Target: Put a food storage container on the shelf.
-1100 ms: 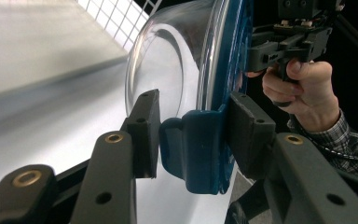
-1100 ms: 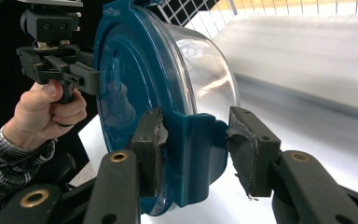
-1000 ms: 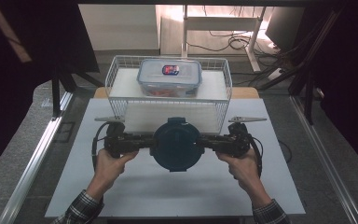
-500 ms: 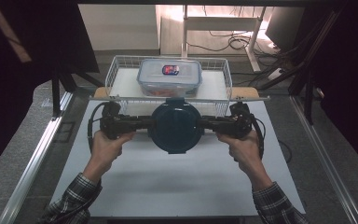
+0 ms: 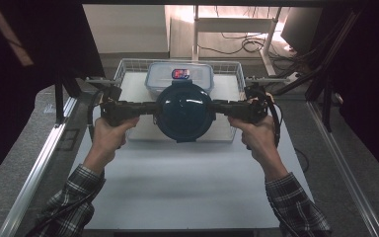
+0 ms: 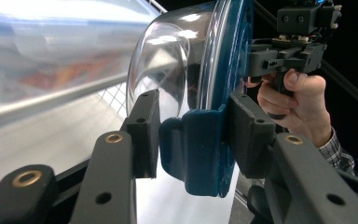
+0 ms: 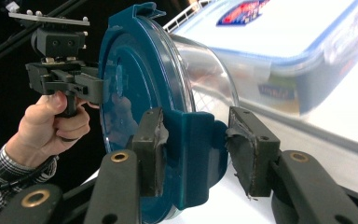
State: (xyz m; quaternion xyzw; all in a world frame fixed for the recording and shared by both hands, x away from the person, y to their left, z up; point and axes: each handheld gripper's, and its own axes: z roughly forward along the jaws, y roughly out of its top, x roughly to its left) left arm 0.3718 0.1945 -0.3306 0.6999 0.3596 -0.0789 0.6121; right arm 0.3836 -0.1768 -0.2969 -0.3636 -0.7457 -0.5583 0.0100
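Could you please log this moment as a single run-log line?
left hand-held gripper: shut on round container clip | right hand-held gripper: shut on opposite clip | container: lifted, before wire basket | rectangular container: in basket

The place reads as a lab or test room fitted out for recording, not a home. A white surface (image 5: 187, 187) sits inside a frame of aluminium rails (image 5: 34, 168) running along both sides, with black posts (image 5: 59, 98) rising from them. Dark curtains or panels (image 5: 29, 44) close off the left and right. Beyond the far edge, loose cables (image 5: 242, 47) lie on a bare floor around the metal legs of another table (image 5: 271, 29). Grey carpet-like flooring (image 5: 10, 197) borders the rig. A person's hands hold instrumented handles (image 5: 123, 111) with trailing cables, which also suits a data-collection setup.
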